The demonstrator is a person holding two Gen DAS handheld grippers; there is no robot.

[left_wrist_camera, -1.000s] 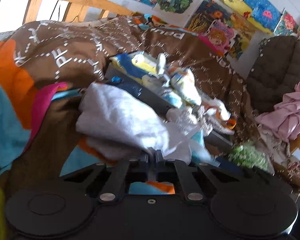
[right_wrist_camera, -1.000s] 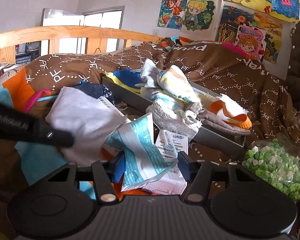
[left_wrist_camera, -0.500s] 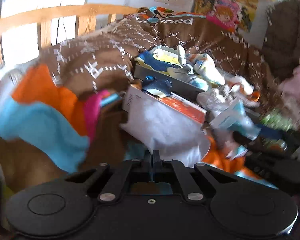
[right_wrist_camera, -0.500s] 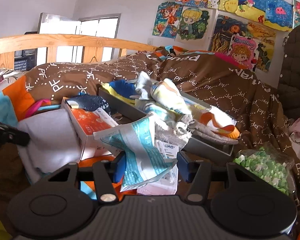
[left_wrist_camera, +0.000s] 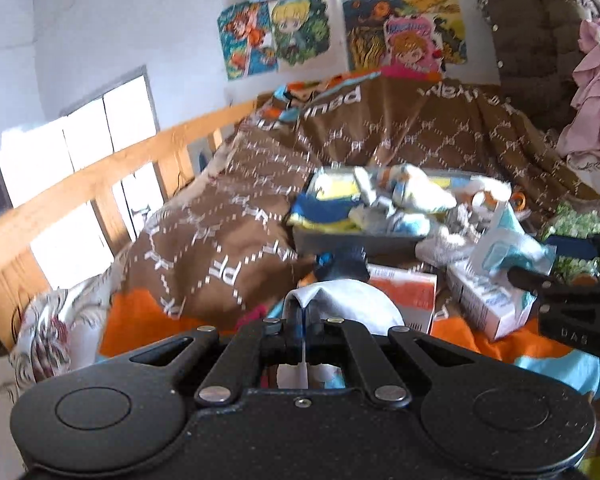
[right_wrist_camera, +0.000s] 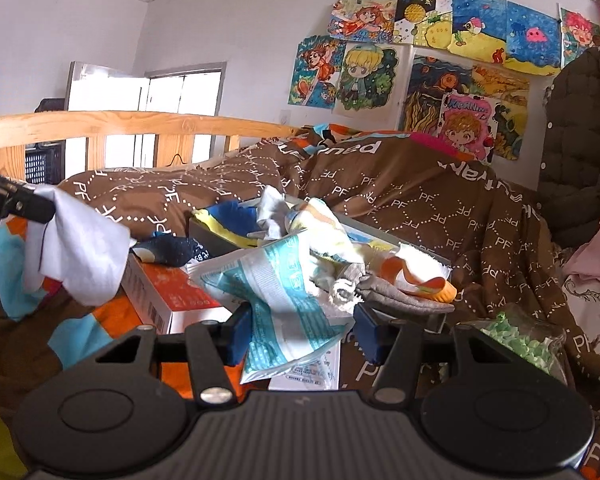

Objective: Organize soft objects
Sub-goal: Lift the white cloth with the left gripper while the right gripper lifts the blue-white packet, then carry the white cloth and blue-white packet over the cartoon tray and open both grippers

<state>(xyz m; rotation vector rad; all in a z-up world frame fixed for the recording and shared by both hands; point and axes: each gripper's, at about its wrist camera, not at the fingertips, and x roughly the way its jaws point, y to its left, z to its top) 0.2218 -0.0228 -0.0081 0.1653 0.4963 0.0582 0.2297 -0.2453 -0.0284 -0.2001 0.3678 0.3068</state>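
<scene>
- Left gripper (left_wrist_camera: pixel 302 326) is clamped tight on the white cloth (right_wrist_camera: pixel 80 248); a thin fold sits pinched between the closed fingers, and the rest drapes forward.
- Vs 1 s ago: the cloth lay in a heap on the bed in front of the gripper; now it hangs lifted off the bedding, seen in the right wrist view dangling from the left gripper's tip at the far left.
- With the cloth raised, the orange-and-white box (right_wrist_camera: pixel 172 292) under it is uncovered; it was mostly hidden 1 s ago.
- Right gripper (right_wrist_camera: pixel 302 332) has fingers spread wide around a crumpled teal-and-white packet (right_wrist_camera: pixel 284 292). Whether the pads actually press it, cannot tell. Grip looks the same as 1 s ago.
- The packet sits higher against the background now; the grey tray (right_wrist_camera: pixel 424 318) is lower in frame.
- The tray rests on the brown blanket (right_wrist_camera: pixel 420 208), stuffed with socks and small cloths; an orange-toed sock (right_wrist_camera: pixel 424 280) hangs over its near edge.
- A dark blue sock (right_wrist_camera: pixel 172 250) lies on top of the box, beside the tray.
- A bag of green bits (right_wrist_camera: pixel 516 340) sits right of the tray, partly cut off by the right gripper's body.
- Left wrist view is motion-blurred; tray contents are hard to separate there.
- The cloth's lower part is hidden behind the left gripper's body in that view.
</scene>
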